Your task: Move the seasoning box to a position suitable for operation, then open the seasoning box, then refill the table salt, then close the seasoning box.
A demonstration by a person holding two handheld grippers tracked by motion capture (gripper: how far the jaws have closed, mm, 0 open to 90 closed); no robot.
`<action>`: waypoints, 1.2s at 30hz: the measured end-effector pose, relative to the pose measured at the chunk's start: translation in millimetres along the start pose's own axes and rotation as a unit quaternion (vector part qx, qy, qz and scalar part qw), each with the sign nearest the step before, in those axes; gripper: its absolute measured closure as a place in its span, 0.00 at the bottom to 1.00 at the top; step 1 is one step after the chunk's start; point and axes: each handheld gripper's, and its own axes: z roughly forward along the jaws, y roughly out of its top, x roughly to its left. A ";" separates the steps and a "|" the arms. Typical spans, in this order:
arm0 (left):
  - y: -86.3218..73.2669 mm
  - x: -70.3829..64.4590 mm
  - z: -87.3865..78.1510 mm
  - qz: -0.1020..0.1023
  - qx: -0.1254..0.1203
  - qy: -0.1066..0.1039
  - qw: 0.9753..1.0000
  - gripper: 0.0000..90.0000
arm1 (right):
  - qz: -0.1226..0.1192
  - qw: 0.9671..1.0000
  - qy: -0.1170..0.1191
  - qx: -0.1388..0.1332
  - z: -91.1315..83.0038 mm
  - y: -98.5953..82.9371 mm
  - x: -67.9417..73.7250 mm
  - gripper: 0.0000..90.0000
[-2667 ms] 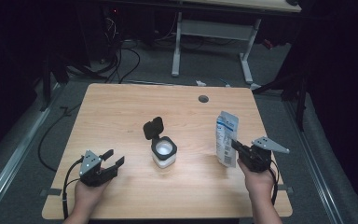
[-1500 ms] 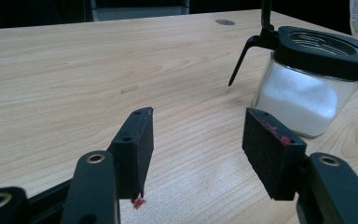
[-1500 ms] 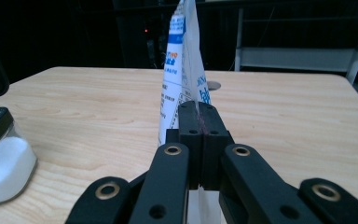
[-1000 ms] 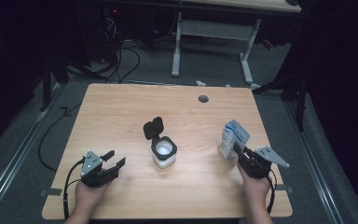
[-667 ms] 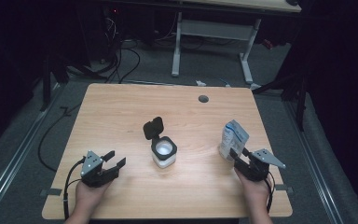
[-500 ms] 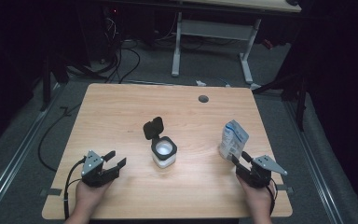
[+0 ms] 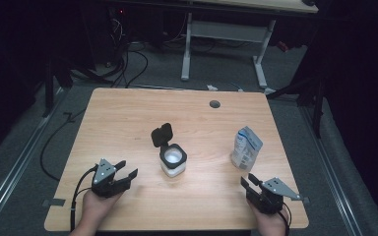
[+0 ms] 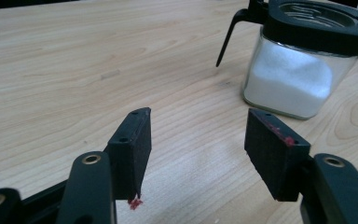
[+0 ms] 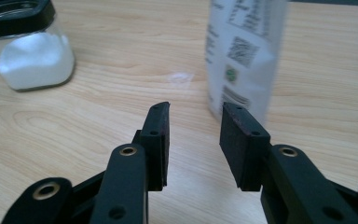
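Both grippers, left (image 7: 123, 176) and right (image 7: 250, 183), sit part-open and empty as a light, crushable upright pouch (image 7: 246, 148) beside the sugar jar (image 7: 173, 160) likely wants pinching at its flat sides.

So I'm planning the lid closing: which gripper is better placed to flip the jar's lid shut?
Probably left. The left gripper is open, facing the jar and its raised lid; the right gripper sits by the pouch.

high view looks down on the whole table (image 7: 128, 118) from above; both gripper views sit low and close, sharing the jar (image 8: 298, 79).
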 end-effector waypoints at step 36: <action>27.2 -4.5 54.4 -0.013 -0.013 0.017 1.000 0.68 | -0.049 0.996 0.069 0.042 75.9 32.6 50.1 0.70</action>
